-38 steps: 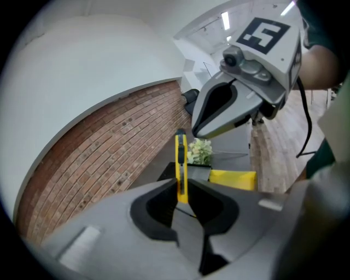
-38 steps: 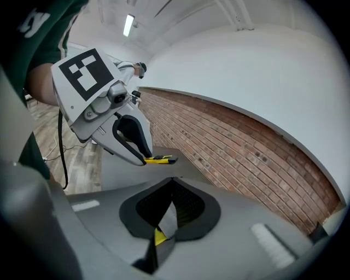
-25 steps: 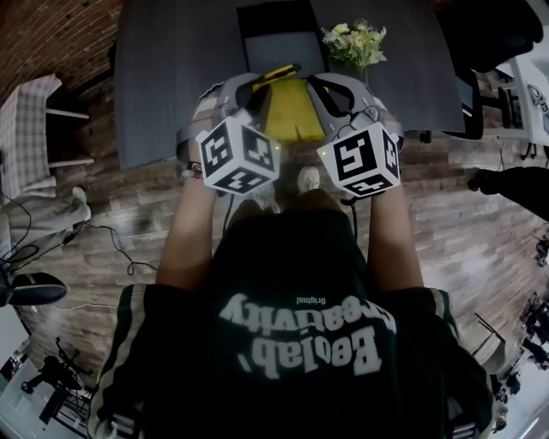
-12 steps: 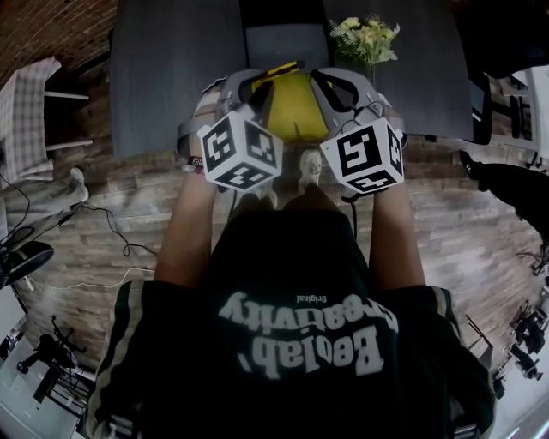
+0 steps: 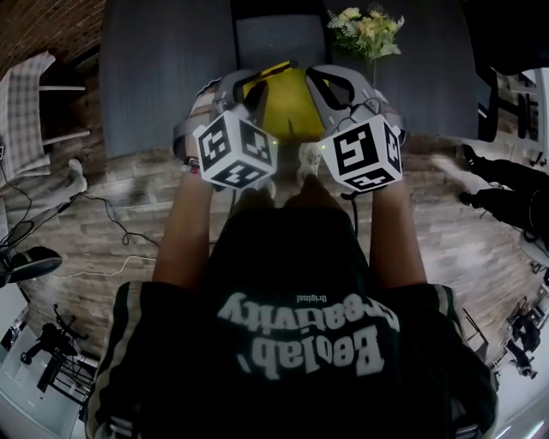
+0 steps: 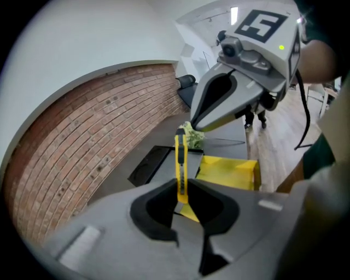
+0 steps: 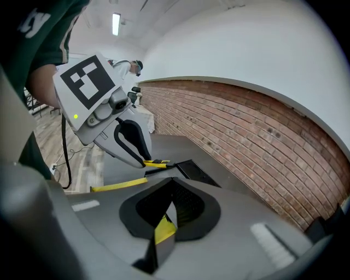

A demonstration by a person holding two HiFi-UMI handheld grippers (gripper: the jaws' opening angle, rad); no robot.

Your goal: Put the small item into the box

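Note:
A yellow box (image 5: pixel 287 107) lies open on the dark grey table (image 5: pixel 163 77), right in front of me. My left gripper (image 5: pixel 262 79) hangs over its left side, shut on a yellow utility knife (image 6: pixel 181 164) that stands on edge between the pads of that gripper (image 6: pixel 181 199). The knife (image 7: pixel 156 163) also shows in the right gripper view, pointing out from the left gripper's tip. My right gripper (image 5: pixel 314 77) is over the box's right side, fingers drawn to a closed point (image 6: pixel 195 127) with nothing seen in them. Through its jaws (image 7: pixel 172 205) a patch of yellow box (image 7: pixel 164 231) shows below.
A black flat tray (image 6: pixel 150 164) lies on the table beyond the box, with a bunch of pale flowers (image 5: pixel 364 26) beside it. A brick wall (image 6: pixel 82 147) runs behind the table. A chair (image 5: pixel 26 94) and cables (image 5: pixel 111 231) are on the wooden floor at left.
Both grippers have sunk a little toward the yellow box, still side by side. The knife stays in the left gripper.

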